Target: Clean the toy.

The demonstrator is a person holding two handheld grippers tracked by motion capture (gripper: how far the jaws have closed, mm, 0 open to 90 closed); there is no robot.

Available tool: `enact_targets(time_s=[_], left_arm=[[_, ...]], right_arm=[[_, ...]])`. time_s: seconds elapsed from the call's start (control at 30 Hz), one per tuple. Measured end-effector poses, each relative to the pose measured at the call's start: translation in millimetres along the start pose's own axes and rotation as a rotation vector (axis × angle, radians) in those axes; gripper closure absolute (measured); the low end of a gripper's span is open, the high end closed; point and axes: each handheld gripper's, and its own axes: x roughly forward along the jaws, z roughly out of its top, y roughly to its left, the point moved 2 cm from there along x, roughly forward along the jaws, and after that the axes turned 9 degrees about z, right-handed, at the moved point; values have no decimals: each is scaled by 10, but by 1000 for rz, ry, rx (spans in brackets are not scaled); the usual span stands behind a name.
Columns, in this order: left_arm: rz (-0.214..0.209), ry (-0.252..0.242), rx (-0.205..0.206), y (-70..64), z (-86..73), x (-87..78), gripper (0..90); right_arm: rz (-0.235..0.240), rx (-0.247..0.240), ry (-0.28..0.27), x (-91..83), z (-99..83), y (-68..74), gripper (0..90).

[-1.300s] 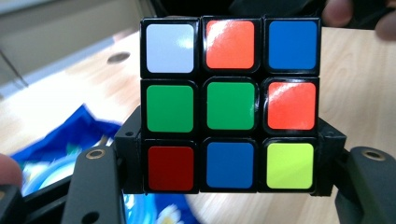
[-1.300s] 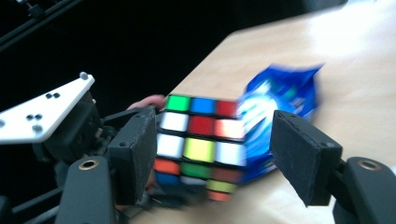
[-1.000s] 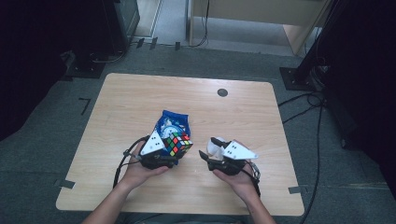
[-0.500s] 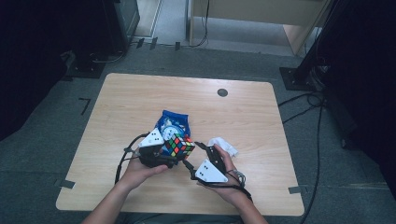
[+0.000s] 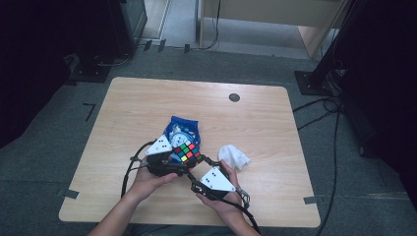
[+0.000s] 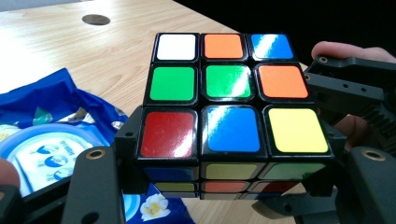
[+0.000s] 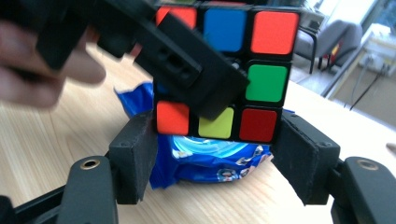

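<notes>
A scrambled Rubik's cube [image 5: 187, 151] hangs just above the table, over the near end of a blue snack packet [image 5: 181, 129]. My left gripper [image 5: 180, 158] is shut on it from the left; in the left gripper view the cube [image 6: 233, 93] sits between its jaws [image 6: 233, 158]. My right gripper [image 5: 197, 165] comes in from the near right. In the right gripper view its two pads [image 7: 140, 154] press on both sides of the cube's [image 7: 261, 51] nearest layer, and the left gripper's jaw crosses in front of the cube.
A crumpled white lump [image 5: 233, 156] lies on the wooden table [image 5: 147, 103] just right of the grippers. A dark round spot [image 5: 234, 97] marks the far right of the table. Cables trail from both grippers toward the near edge.
My right gripper left the white lump and swung left to the cube, closing around its nearest layer. The left gripper kept hold of the cube, almost still.
</notes>
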Motion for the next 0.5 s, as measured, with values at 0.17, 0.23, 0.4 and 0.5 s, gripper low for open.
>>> enact_targets(time_s=[0.17,0.23,0.4,0.5], left_arm=[[-18,-3,-13,23,0,-8,340],[-23,3,-7,19,-5,3,340],[-20,4,6,-26,-16,28,340],[-7,-24,7,-63,-12,24,340]], right_arm=[[5,-180,58,11,-119,-94,377],[-12,-236,72,4,-158,-122,443],[-39,-195,44,-20,-117,-101,600],[-49,-85,46,-37,-94,-89,637]])
